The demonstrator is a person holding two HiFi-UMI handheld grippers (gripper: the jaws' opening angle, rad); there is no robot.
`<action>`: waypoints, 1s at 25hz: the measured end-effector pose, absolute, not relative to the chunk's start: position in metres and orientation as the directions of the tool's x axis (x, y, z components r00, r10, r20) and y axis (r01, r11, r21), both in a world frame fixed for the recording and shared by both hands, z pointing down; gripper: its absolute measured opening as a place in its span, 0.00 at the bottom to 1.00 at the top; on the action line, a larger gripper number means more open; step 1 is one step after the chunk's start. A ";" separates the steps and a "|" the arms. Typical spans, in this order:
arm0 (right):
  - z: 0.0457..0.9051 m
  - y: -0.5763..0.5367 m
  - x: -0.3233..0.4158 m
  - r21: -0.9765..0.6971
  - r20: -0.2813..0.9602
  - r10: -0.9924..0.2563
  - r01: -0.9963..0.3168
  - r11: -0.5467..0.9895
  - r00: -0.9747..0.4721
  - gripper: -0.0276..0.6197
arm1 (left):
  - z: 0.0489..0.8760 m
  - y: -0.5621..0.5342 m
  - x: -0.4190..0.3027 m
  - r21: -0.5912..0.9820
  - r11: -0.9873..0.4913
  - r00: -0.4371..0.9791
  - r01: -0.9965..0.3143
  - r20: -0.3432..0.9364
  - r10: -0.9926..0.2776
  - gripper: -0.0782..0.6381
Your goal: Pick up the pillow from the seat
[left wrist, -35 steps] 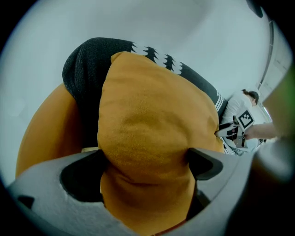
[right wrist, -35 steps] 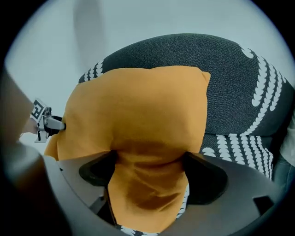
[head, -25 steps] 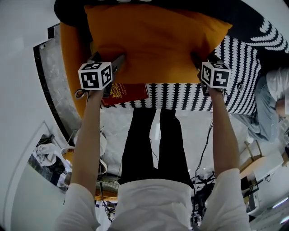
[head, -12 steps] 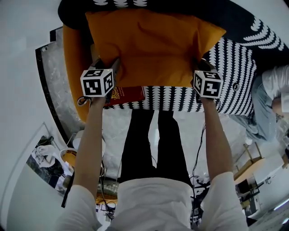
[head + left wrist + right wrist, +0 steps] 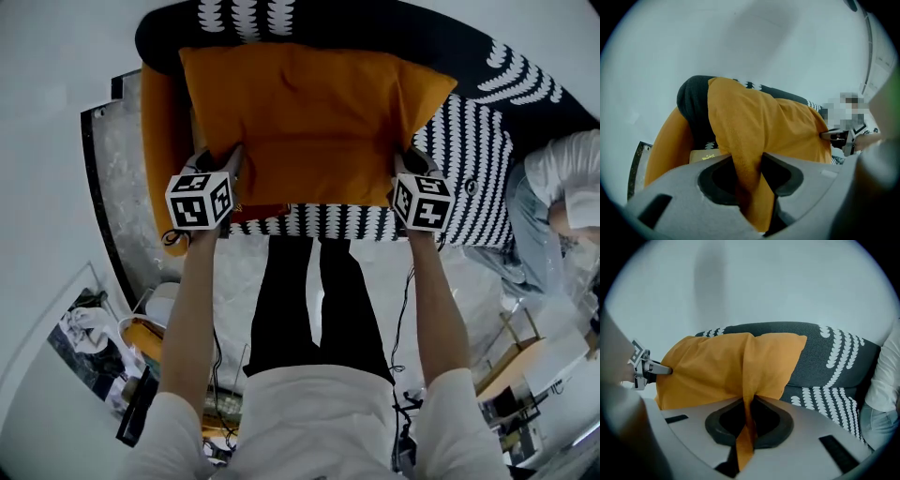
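Observation:
The orange pillow [image 5: 309, 122] rests against the back of a black seat with white pattern [image 5: 473, 155]. My left gripper [image 5: 232, 169] holds its near left corner, its jaws still closing with a thick fold of pillow [image 5: 759, 124] pinched between them. My right gripper [image 5: 405, 171] is shut on a thin flap of fabric at the near right corner of the pillow [image 5: 722, 366]. From the right gripper view, the left gripper [image 5: 647, 369] shows at the pillow's far end. In the left gripper view, the right gripper [image 5: 839, 137] shows likewise.
An orange armrest [image 5: 161, 122] curves along the seat's left side. A red book [image 5: 258, 214] peeks out under the pillow's near edge. A person in a white top [image 5: 567, 183] sits at the seat's right end. Cables and clutter [image 5: 141, 412] lie on the floor.
Both grippers have closed on the pillow's near corners and drawn slightly inward. The pillow's near edge now covers most of the red book.

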State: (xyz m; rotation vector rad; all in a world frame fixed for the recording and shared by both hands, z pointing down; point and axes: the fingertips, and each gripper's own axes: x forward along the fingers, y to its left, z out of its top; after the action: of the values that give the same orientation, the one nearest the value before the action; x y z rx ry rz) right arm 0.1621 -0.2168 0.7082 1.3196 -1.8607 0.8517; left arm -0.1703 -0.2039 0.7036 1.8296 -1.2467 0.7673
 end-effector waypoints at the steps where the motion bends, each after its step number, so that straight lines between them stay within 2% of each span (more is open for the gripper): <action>1: 0.700 -0.214 0.164 -0.124 0.822 -0.511 -0.956 0.266 -0.249 0.08 | 0.695 -0.201 -0.169 0.264 -0.215 0.337 -0.940 0.810 -0.480 0.33; 11: 0.609 -0.170 0.187 -0.172 0.753 -0.581 -0.944 0.280 -0.309 0.08 | 0.607 -0.157 -0.149 0.267 -0.220 0.346 -0.938 0.763 -0.546 0.32; 25: 0.509 -0.103 0.218 -0.213 0.675 -0.631 -0.920 0.329 -0.382 0.08 | 0.511 -0.066 -0.120 0.261 -0.144 0.292 -0.955 0.721 -0.628 0.32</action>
State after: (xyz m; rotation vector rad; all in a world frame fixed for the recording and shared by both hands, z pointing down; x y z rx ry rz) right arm 0.2184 -0.1031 0.5093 1.3617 -2.1218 0.8030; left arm -0.1196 -0.0660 0.5106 1.8619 -1.4186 0.5926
